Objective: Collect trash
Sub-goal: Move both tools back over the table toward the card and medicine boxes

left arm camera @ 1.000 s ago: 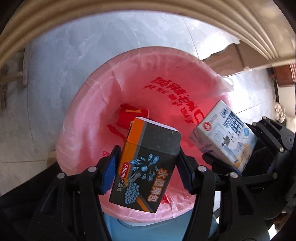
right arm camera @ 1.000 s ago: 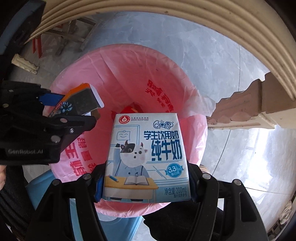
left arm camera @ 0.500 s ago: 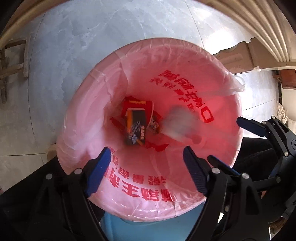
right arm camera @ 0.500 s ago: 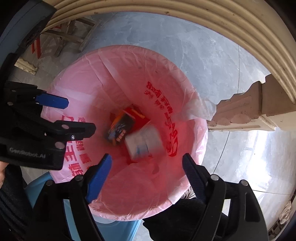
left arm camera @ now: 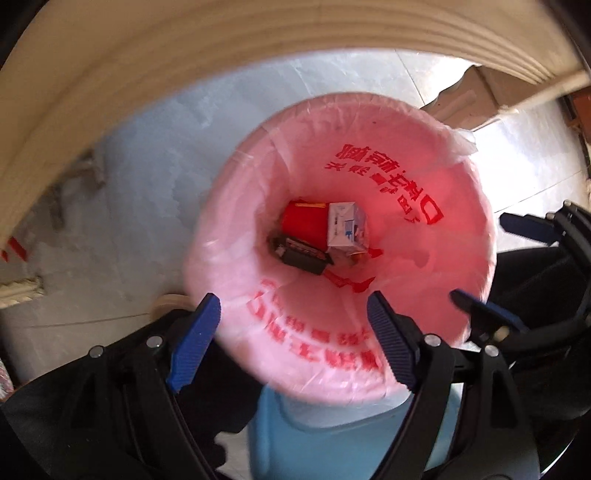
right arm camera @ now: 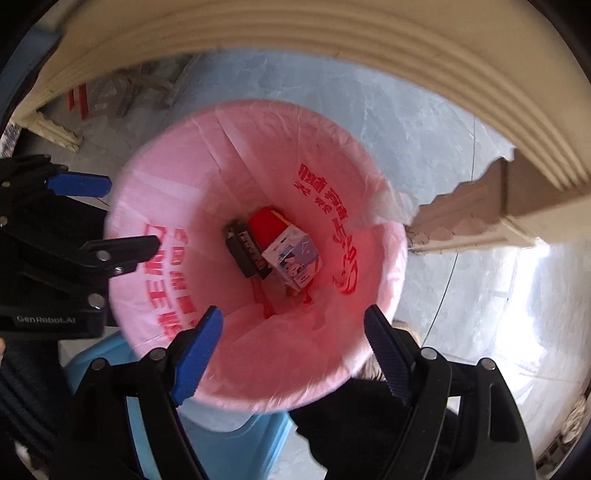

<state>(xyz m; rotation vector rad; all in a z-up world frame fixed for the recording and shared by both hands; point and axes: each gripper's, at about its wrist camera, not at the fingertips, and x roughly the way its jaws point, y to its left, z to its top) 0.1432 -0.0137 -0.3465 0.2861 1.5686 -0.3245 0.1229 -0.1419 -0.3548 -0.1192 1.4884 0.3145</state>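
Observation:
A light blue bin (left arm camera: 332,435) lined with a pink bag (left arm camera: 424,192) stands on the floor below both grippers. At its bottom lie a white milk carton (left arm camera: 347,229), a dark box (left arm camera: 301,254) and a red pack (left arm camera: 304,221); the carton (right arm camera: 293,258), the dark box (right arm camera: 245,251) and the red pack (right arm camera: 264,229) also show in the right wrist view. My left gripper (left arm camera: 293,328) is open and empty above the bin's near rim. My right gripper (right arm camera: 293,338) is open and empty beside it, and shows in the left wrist view (left arm camera: 495,269).
A cream ribbed table edge (right arm camera: 332,33) arches over the bin. A carved table leg (right arm camera: 480,218) stands right of the bin. The floor (left arm camera: 147,203) is grey marble tile. Wooden furniture legs (right arm camera: 155,85) stand at the far left.
Both grippers opened. The dark box and the milk carton dropped into the bin and now lie at its bottom. Both grippers have pulled back slightly.

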